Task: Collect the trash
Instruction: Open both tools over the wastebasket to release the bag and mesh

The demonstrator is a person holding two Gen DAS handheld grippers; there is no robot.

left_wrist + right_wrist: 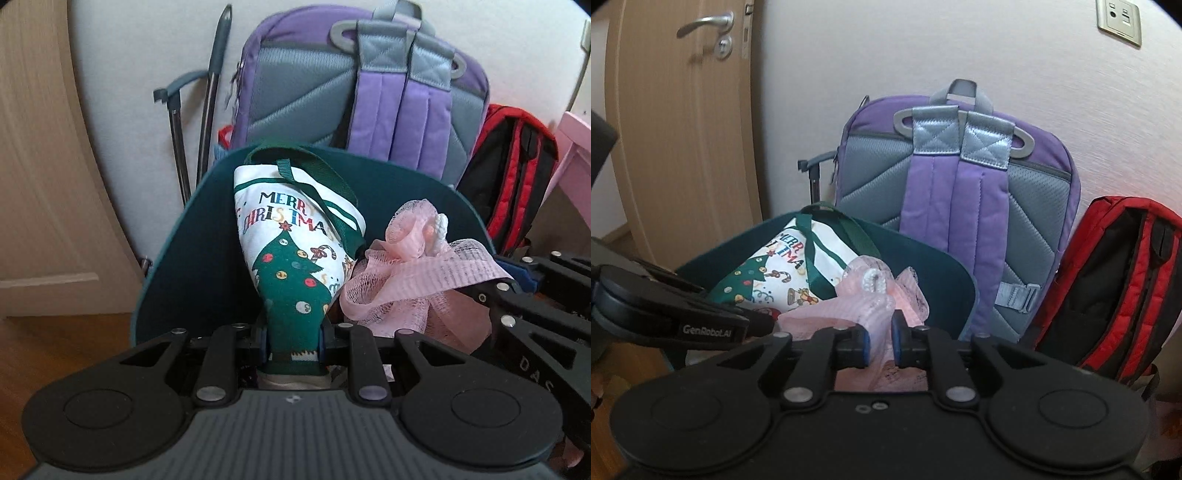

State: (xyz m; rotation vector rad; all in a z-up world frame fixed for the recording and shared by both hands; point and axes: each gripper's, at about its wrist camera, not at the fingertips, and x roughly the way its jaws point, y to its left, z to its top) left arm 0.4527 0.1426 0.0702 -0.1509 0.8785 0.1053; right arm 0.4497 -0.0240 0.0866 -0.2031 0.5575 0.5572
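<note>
A dark teal bin [192, 251] stands on the floor in front of me; it also shows in the right wrist view [945, 284]. My left gripper [293, 341] is shut on a white and green "Merry Christmas" cloth bag [291, 243], held over the bin's opening. My right gripper [879, 341] is shut on a pink mesh bath sponge [875, 295], held over the bin beside the bag. The sponge [413, 273] sits right of the bag in the left wrist view, with the right gripper's black body [535, 295] behind it.
A purple and grey backpack [960, 206] leans on the wall behind the bin. A red and black backpack [1115, 284] stands to its right. A wooden door [683, 129] is at the left. A grey trolley handle [207, 110] stands left of the purple backpack.
</note>
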